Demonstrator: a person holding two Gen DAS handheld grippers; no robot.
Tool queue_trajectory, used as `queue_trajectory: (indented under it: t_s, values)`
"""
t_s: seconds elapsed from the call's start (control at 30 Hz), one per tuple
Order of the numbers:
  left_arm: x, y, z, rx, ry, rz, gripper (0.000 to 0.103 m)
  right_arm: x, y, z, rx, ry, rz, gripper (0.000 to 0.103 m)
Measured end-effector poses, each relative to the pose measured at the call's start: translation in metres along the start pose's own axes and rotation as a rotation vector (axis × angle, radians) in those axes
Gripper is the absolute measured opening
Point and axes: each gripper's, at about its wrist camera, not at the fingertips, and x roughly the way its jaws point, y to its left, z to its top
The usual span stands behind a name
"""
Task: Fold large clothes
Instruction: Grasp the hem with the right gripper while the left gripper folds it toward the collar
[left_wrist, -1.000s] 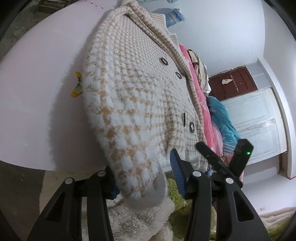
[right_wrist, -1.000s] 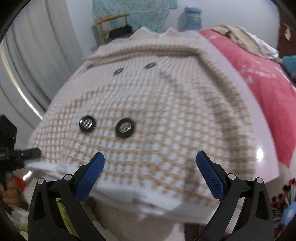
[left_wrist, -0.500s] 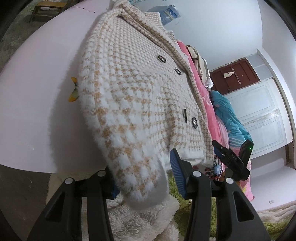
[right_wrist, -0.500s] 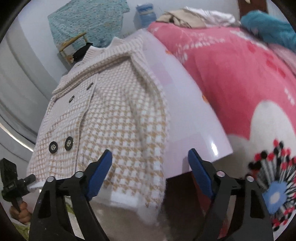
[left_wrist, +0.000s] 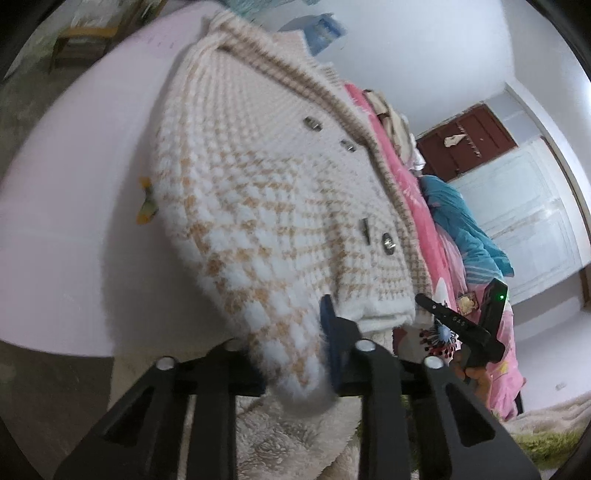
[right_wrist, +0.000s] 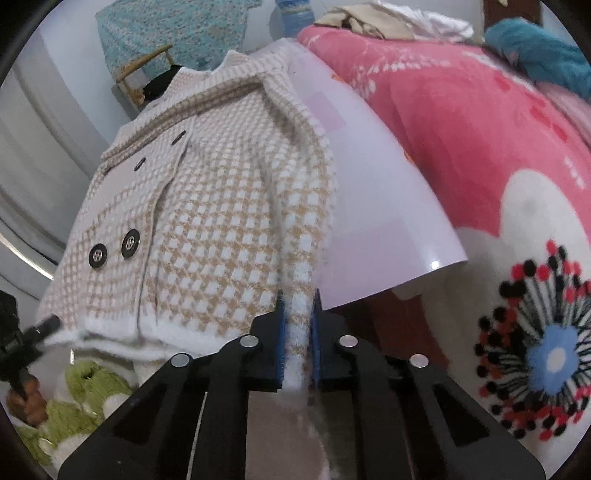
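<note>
Right gripper: jaws, just closing, pinching the jacket's right cuff. Left gripper: jaws, just closing, squeezing the left cuff. Jacket lying buttoned on the white board; only the right view is showing the floral blanket.

You had a fluffy white-and-tan houndstooth knit coat with dark round buttons on a glossy pale lilac table. Beside it lay a pink bedcover printed with white, red, black and blue flowers.
</note>
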Motion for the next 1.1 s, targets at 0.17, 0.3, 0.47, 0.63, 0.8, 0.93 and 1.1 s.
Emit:
queue_trajectory:
  t_s: [0.17,0.3,0.47,0.63,0.8,0.93,1.1]
  values:
    - [-0.018,-0.014,0.012,0.039,-0.079,-0.058,0.011,-0.030,0.008,0.018,0.008,-0.100,0.022,0.005]
    - [-0.027,-0.019,0.037,0.027,-0.132,-0.107,0.010,-0.045,0.011,0.047,0.032,-0.185,0.071,0.005]
    - [-0.029,-0.021,0.086,-0.001,-0.185,-0.149,0.010,-0.042,0.016,0.090,0.045,-0.256,0.104,0.005]
    - [-0.019,-0.011,0.137,-0.053,-0.194,-0.156,0.011,-0.029,0.018,0.135,0.038,-0.281,0.141,0.005]
    - [-0.002,0.003,0.178,-0.091,-0.210,-0.113,0.014,0.003,0.025,0.173,0.046,-0.271,0.172,0.006]
    - [0.017,0.025,0.199,-0.149,-0.196,-0.086,0.019,0.044,0.024,0.198,0.067,-0.224,0.185,0.011]
    - [0.033,0.049,0.211,-0.192,-0.174,-0.009,0.042,0.078,0.021,0.202,0.086,-0.153,0.159,0.042]
